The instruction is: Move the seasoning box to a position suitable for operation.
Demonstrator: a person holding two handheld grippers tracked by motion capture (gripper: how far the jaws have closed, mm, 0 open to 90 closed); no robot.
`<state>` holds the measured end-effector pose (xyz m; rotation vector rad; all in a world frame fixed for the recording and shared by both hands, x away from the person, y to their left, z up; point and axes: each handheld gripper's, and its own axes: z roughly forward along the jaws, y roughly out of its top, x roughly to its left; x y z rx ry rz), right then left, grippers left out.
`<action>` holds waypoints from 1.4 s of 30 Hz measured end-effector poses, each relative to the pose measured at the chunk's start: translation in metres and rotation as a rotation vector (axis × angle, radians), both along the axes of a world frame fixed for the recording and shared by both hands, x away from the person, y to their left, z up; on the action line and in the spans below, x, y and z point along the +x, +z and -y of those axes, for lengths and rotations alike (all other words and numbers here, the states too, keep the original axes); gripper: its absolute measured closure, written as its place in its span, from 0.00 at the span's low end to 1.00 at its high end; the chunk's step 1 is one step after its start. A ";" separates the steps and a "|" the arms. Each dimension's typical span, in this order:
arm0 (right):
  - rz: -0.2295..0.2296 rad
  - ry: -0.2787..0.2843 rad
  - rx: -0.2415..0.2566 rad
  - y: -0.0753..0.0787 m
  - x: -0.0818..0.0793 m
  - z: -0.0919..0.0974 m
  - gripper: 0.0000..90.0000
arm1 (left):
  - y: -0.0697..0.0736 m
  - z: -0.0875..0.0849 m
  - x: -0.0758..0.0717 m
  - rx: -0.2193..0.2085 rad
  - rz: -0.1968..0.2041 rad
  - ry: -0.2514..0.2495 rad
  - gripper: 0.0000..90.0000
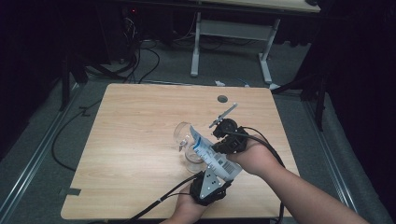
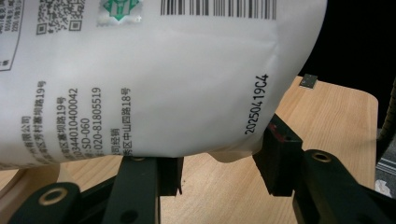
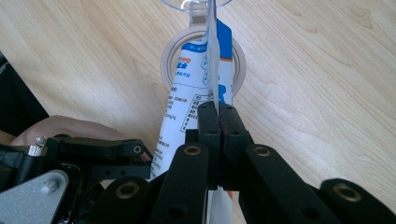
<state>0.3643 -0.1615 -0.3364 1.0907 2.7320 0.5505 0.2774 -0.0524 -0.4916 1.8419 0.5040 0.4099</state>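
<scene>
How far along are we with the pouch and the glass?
Done: both claws hold the pouch; the right claw is shut on its edge, the left claw grips its bottom. In hand: the pouch is tilted, top end at the glass. I cannot tell whether anything has gone in. Left: probably emptying it and setting it down on the table.

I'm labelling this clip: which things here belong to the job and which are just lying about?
In use:
- white pouch, held by the left gripper and right gripper
- clear glass, at the pouch's top end

Lying about:
- grey disc on the table
- white desk behind
</scene>
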 end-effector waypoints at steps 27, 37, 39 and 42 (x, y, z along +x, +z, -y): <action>-0.042 -0.026 -0.001 0.003 0.006 -0.003 1.00 | 0.000 0.000 0.002 -0.002 0.006 0.006 0.63; -0.033 -0.001 -0.006 0.003 0.007 -0.004 0.99 | 0.001 0.000 0.003 -0.005 0.008 0.012 0.63; -0.032 -0.001 -0.008 0.004 0.007 -0.004 0.99 | 0.002 0.000 0.003 -0.006 0.007 0.013 0.63; -0.027 0.003 -0.011 0.005 0.007 -0.005 0.99 | 0.002 0.000 0.003 -0.013 0.006 0.015 0.63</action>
